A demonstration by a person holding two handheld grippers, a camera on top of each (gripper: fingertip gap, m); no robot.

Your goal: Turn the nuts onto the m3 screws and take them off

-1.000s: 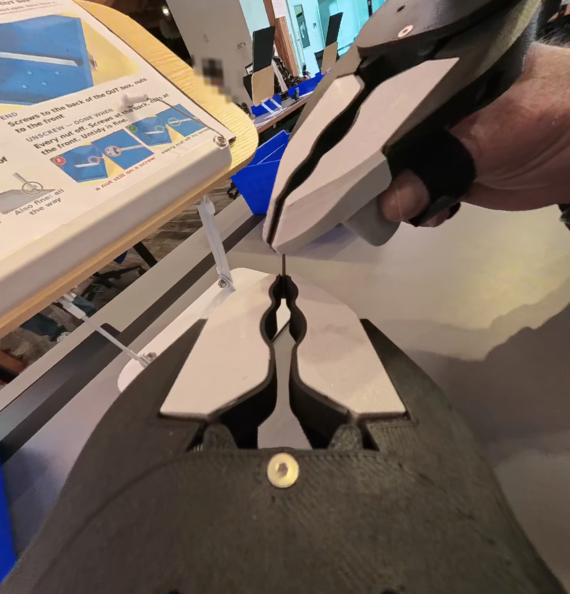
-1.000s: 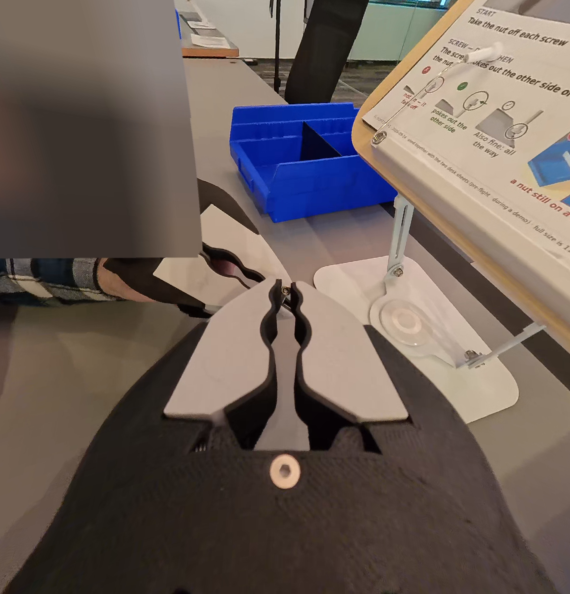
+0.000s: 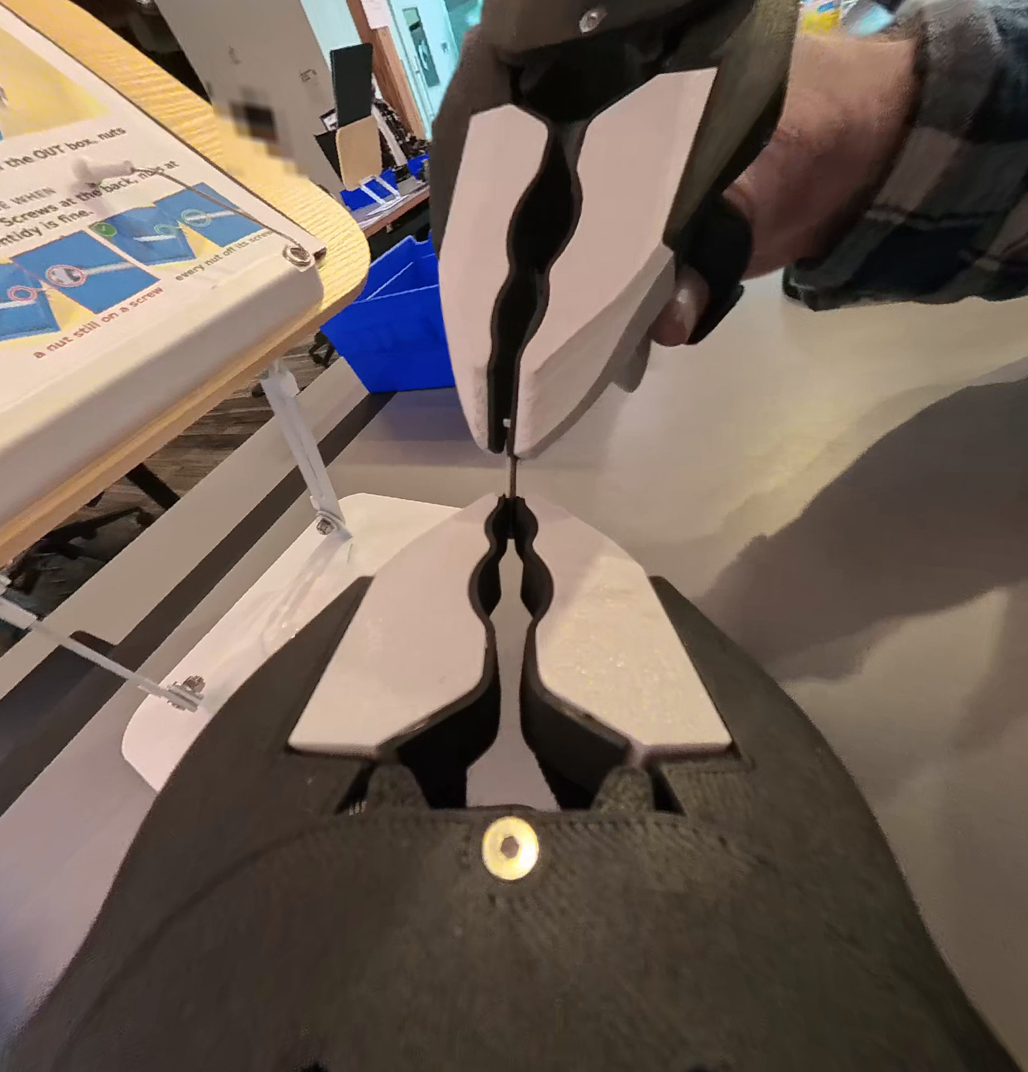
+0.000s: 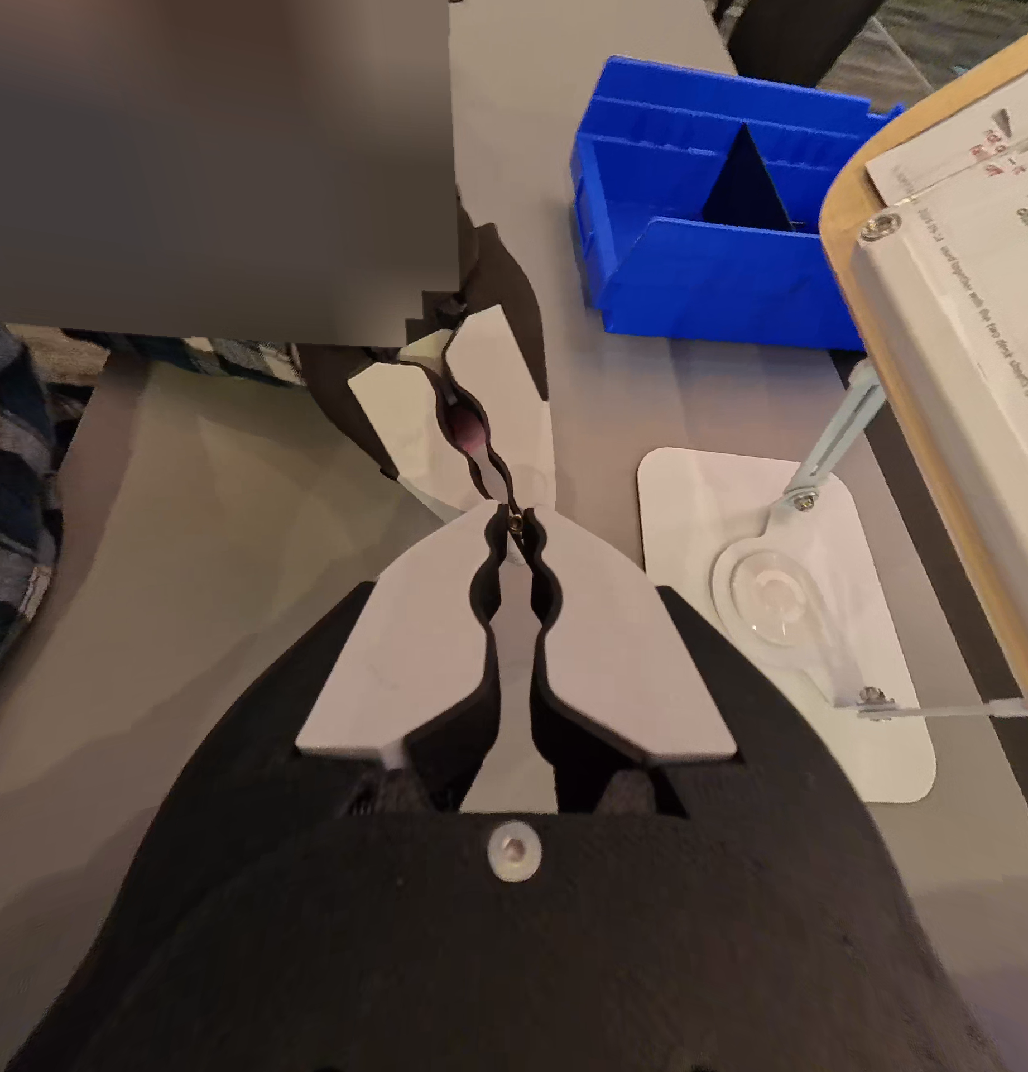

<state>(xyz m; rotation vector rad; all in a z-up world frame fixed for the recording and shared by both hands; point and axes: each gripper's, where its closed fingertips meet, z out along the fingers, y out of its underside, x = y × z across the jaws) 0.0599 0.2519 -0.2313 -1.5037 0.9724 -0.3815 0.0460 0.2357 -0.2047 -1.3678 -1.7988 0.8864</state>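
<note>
A grey table point(image 4: 558, 174) carries a blue bin point(image 4: 732, 278) and a stand's white base plate point(image 4: 703, 499).

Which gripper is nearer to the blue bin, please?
Right. The right gripper has the blue bin just ahead to its right; the left gripper sits behind it, farther away.

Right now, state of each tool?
Left tool: closed on one end of a thin screw.
Right tool: closed on the screw's other end, at a small nut.
</note>
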